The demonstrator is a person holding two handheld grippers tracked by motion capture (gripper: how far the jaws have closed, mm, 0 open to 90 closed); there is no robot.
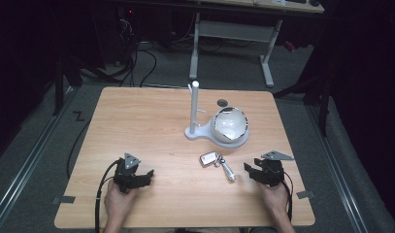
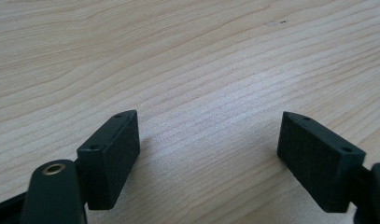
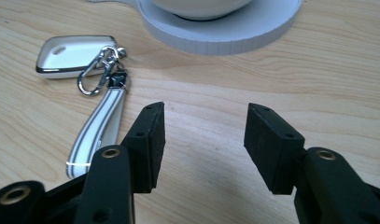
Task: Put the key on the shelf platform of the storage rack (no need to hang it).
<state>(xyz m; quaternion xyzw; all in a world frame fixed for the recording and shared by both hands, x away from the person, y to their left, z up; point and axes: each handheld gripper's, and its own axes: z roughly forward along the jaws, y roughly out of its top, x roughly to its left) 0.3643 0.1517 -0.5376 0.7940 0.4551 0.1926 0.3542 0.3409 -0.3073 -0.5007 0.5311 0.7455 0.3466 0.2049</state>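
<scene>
The small white key fob (image 3: 74, 55) with its floppy strap (image 3: 98, 130) looks light and slippery, best pinched across the strap by the empty, parted right gripper (image 3: 204, 140); the left gripper (image 2: 208, 154) gapes empty.

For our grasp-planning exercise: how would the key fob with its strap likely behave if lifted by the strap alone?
The key fob would probably dangle and swing, since only a small metal clip links it to the strap. The strap looks flat and flexible, so it may droop. The fob's glossy shell could slide easily over the table.
</scene>
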